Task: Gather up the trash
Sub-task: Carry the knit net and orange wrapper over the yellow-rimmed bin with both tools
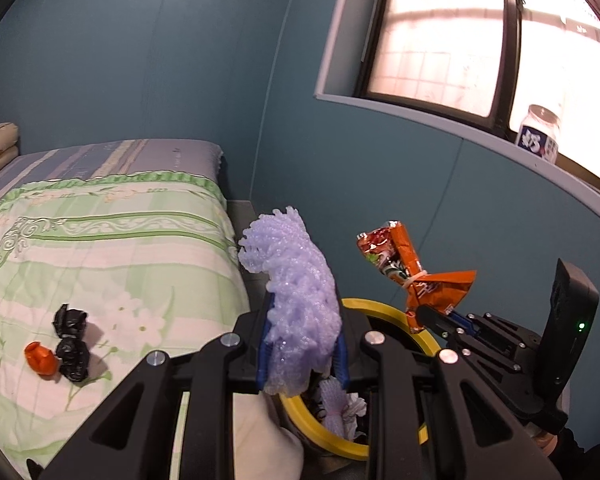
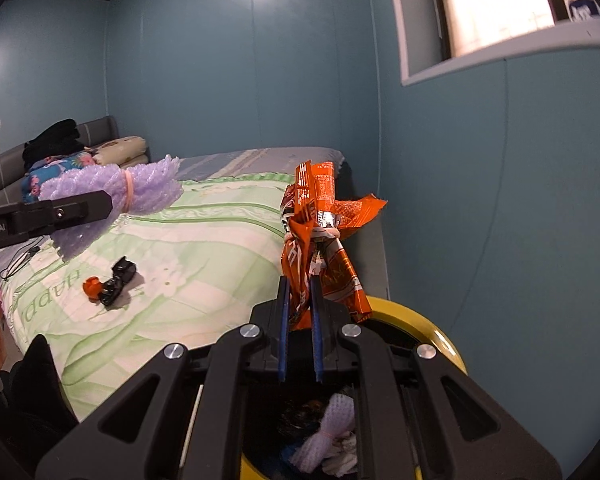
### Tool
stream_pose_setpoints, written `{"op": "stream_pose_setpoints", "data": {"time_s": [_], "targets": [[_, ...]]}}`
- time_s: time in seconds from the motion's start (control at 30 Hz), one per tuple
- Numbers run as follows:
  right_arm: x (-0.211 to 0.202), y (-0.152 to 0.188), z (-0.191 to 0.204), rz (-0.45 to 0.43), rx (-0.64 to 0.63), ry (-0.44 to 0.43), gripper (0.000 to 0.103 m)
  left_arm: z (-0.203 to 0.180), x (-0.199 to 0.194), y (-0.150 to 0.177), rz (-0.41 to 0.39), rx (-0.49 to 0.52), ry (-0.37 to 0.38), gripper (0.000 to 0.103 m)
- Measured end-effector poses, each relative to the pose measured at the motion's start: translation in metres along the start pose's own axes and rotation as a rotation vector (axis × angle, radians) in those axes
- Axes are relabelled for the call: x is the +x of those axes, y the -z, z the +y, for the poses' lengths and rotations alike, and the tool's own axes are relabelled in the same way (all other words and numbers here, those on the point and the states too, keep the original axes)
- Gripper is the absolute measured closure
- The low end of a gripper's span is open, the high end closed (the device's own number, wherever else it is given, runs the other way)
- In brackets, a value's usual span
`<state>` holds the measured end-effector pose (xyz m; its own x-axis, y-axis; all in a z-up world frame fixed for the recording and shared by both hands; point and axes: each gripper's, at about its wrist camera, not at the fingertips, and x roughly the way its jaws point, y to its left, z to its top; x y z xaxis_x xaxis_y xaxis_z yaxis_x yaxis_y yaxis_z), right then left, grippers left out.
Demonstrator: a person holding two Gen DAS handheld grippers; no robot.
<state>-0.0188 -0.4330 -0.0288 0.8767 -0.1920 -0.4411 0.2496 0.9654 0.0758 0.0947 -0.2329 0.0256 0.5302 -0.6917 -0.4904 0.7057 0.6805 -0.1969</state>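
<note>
Already some trash lies in the bin. Above its rim, the left gripper clamps purple foam, and the right gripper pinches an orange wrapper. Left of both, black scraps and an orange cap wait on the bed. Wall close right; open room leftward.

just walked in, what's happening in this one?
Trash pickup off a bed. The left gripper is shut on a purple foam net, and the right gripper is shut on a crumpled orange snack wrapper. Both are held above a yellow-rimmed bin beside the bed, neither dropped yet. The bin already holds some trash. Two black wads and a small orange piece are on the bedspread.
</note>
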Motion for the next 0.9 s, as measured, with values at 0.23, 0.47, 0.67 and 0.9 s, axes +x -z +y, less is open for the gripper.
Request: {"op": "stream_pose_setpoints", "data": {"time_s": [0.23,0.47,0.67,0.9], "targets": [[0.006,0.015,-0.018,0.03,0.035,0.025,0.094,-0.023,0.025,0.005,0.044,0.027,0.028,0.08],[0.016,0.026,-0.024,0.059,0.05,0.044,0.094,-0.031,0.043,0.009,0.075,0.033,0.035,0.08],[0.026,0.036,-0.03,0.098,0.069,0.045,0.094,-0.036,0.06,0.014,0.114,0.033,0.042,0.08],[0.033,0.042,-0.039,0.129,0.098,0.058,0.094,-0.041,0.079,0.019,0.154,0.038,0.055,0.08]]}}
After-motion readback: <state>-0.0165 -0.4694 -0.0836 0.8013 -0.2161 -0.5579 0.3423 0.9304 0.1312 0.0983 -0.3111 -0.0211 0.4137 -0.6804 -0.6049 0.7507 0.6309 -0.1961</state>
